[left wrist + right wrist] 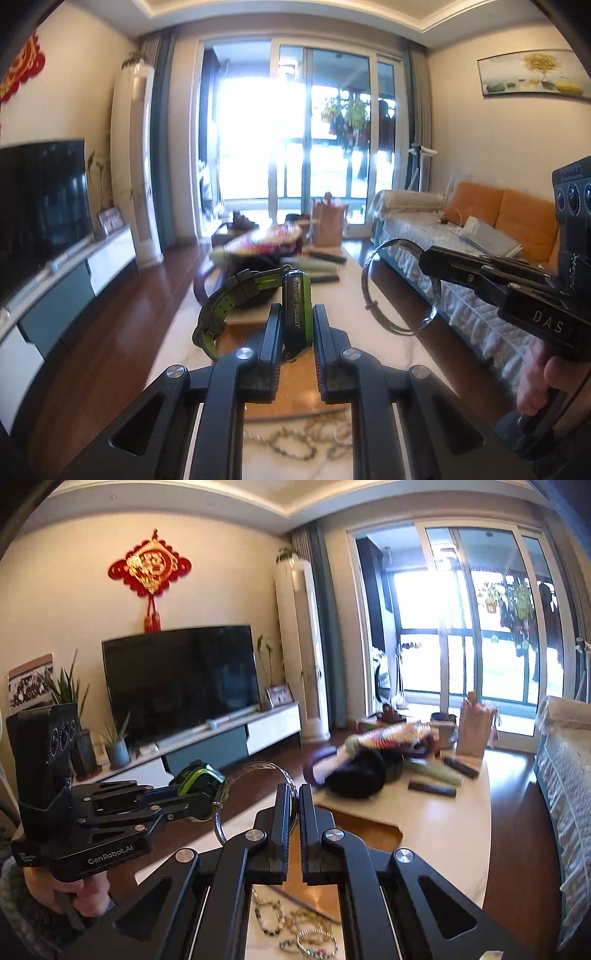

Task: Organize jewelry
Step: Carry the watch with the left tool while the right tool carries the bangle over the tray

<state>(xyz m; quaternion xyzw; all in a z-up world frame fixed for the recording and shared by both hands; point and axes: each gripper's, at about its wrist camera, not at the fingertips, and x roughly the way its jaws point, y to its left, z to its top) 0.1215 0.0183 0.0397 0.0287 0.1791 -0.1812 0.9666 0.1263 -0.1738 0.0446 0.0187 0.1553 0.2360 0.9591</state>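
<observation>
My left gripper [295,317] is shut on a black and green wristwatch [295,314], gripping its case edge-on; the strap [221,314] loops out to the left. In the right wrist view the same watch [197,775] shows at that gripper's tip. My right gripper [294,794] is shut on a thin silver bangle [255,768], which arcs up and left from the fingers. The bangle [373,288] also hangs in the left wrist view, at the right gripper's tip [430,264]. Both are held high above the table. Several bead bracelets [295,930] and necklaces [295,439] lie on the table below.
The pale oval coffee table [443,834] carries dark cloth, a colourful bag, remote controls [432,788] and a brown paper bag [472,731] at its far end. A sofa [480,236] stands on the right, a TV [177,679] and cabinet on the left. A hand [543,380] holds the right gripper's handle.
</observation>
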